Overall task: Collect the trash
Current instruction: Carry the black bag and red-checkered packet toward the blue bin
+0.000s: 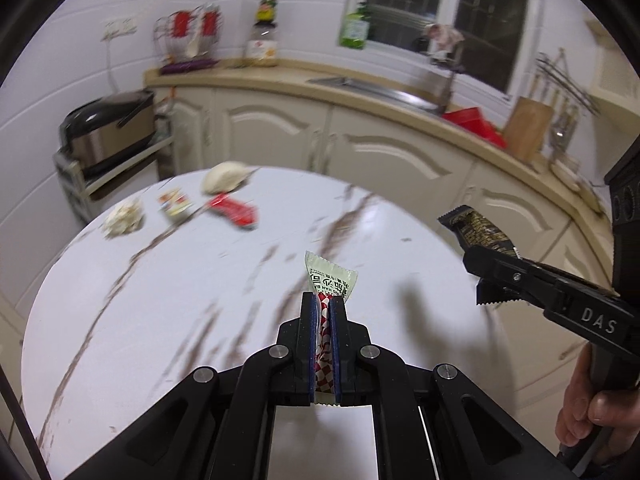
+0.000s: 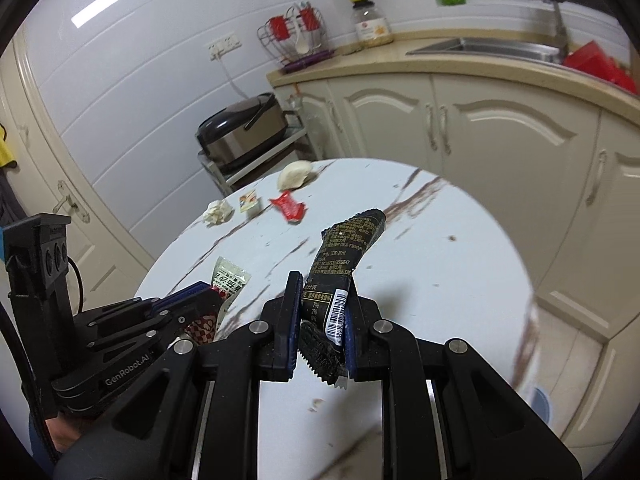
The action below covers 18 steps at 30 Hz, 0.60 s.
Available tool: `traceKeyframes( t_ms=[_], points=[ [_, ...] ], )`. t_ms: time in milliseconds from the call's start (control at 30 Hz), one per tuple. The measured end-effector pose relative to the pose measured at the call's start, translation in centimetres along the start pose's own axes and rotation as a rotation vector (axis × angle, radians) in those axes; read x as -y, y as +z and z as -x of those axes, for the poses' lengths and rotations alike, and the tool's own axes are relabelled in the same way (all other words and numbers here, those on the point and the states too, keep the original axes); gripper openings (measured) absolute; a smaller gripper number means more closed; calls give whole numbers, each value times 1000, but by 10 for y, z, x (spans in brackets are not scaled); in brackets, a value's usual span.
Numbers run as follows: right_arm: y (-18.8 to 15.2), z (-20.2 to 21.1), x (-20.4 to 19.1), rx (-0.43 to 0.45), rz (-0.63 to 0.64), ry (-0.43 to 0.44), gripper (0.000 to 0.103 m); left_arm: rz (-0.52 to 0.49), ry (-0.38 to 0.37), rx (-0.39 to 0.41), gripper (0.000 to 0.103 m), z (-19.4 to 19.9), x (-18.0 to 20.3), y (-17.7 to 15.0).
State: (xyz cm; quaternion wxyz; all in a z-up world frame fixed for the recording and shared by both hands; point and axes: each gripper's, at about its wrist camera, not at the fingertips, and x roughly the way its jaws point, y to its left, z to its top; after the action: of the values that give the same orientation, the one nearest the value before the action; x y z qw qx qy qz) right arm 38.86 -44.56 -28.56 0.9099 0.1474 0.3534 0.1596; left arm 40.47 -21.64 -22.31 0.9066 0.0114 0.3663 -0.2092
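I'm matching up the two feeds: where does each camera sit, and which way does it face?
Left wrist: on the left gripper, looking along its fingers, shut on a red-checked packet, across the round table toward the cabinets; a hand shows at right.
Right wrist: on the right gripper, shut on a black wrapper, facing the same table.
Shared: each sees the other gripper, the red wrapper and the rice cooker.
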Motion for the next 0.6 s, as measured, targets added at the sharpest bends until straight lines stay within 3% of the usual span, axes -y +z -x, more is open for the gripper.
traceKeyframes(
  t_ms=[433,600],
  points=[
    [-20,136,85,152,-84,-161,17,-154,-202,50,2,9,149,6],
    [-39,175,124,172,-137,-223,17,-203,-264,1,1,-25,198,-4]
  ],
)
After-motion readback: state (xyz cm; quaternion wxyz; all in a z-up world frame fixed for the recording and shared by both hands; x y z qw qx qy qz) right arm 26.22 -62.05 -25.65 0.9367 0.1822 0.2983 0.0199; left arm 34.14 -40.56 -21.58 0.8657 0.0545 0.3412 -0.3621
